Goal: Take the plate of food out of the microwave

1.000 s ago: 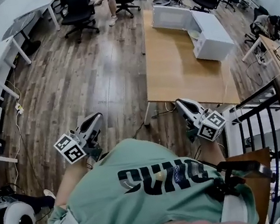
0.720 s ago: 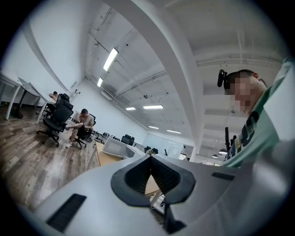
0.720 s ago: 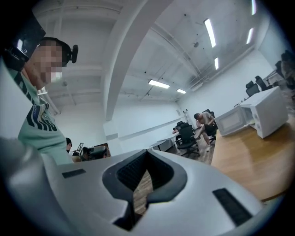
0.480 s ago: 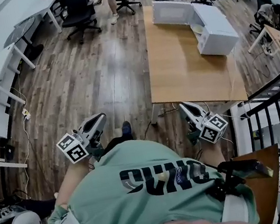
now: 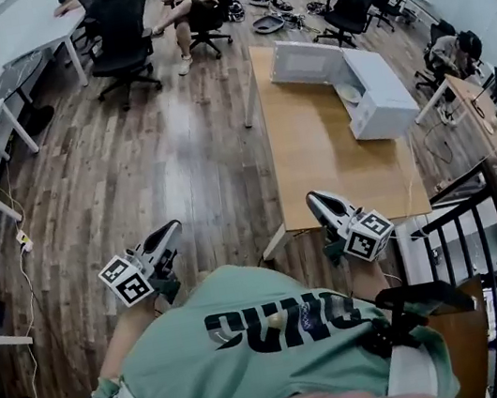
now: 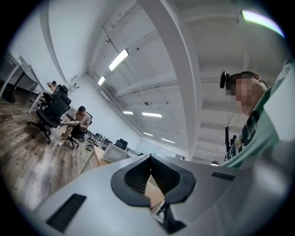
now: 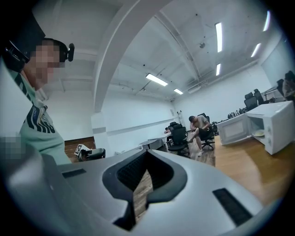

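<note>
Ahead, plate (image 5: 347,93) (in microwave (image 5: 384,74)), well beyond right claw (image 5: 311,197)

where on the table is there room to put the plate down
The wooden table is bare from its near edge up to the microwave; that whole stretch is free. The far end is crowded by the microwave and its open door, with the plate inside.

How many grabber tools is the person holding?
2. The grey left gripper shows over the dark wooden floor; the grey right gripper shows against the light wooden table's near edge.
</note>
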Demonstrator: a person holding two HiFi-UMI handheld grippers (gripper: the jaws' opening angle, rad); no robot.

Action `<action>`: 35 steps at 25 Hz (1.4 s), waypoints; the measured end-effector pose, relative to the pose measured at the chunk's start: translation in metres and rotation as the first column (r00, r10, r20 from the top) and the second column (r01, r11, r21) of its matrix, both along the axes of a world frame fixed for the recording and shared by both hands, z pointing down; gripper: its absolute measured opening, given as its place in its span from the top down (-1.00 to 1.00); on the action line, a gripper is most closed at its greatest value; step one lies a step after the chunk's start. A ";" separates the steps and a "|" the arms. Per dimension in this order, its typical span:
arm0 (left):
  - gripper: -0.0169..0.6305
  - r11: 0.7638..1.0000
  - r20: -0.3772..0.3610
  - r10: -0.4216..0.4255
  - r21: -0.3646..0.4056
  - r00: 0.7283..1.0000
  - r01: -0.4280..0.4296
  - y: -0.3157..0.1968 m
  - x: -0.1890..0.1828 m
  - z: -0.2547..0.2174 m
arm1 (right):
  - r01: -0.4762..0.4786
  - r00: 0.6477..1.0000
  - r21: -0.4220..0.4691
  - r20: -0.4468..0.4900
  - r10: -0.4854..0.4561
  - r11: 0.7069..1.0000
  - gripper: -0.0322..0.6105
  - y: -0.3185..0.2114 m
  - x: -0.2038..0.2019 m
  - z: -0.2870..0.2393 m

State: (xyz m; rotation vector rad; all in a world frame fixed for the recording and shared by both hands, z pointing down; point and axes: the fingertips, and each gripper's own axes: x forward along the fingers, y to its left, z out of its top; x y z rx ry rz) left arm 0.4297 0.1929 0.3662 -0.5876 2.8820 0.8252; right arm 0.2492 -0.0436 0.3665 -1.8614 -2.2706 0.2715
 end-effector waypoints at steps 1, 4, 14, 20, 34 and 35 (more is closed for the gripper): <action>0.93 1.000 -0.003 -0.011 -0.006 1.000 0.011 0.024 0.005 -0.001 | 0.011 1.000 0.003 0.008 -0.011 1.000 0.89 0.026 0.003 -0.004; 0.93 0.997 -0.020 -0.058 -0.047 0.998 0.057 0.099 0.024 0.000 | 0.038 0.999 0.031 0.035 -0.039 0.999 0.89 0.102 0.009 -0.006; 0.93 0.995 -0.032 -0.101 -0.029 0.994 0.100 0.246 0.026 0.010 | 0.055 0.998 0.083 0.026 -0.057 0.995 0.89 0.242 0.007 -0.004; 0.93 0.994 -0.051 -0.107 0.005 0.993 0.107 0.269 0.003 0.021 | 0.053 0.998 0.077 0.022 -0.054 0.996 0.89 0.270 -0.029 -0.010; 0.93 0.965 -0.033 -0.254 -0.070 0.967 0.251 0.284 -0.157 -0.016 | 0.222 0.974 -0.034 0.062 -0.220 0.974 0.89 0.329 -0.228 -0.029; 0.93 0.963 -0.030 -0.260 -0.073 0.965 0.258 0.282 -0.176 -0.019 | 0.230 0.971 -0.037 0.068 -0.228 0.972 0.89 0.328 -0.246 -0.030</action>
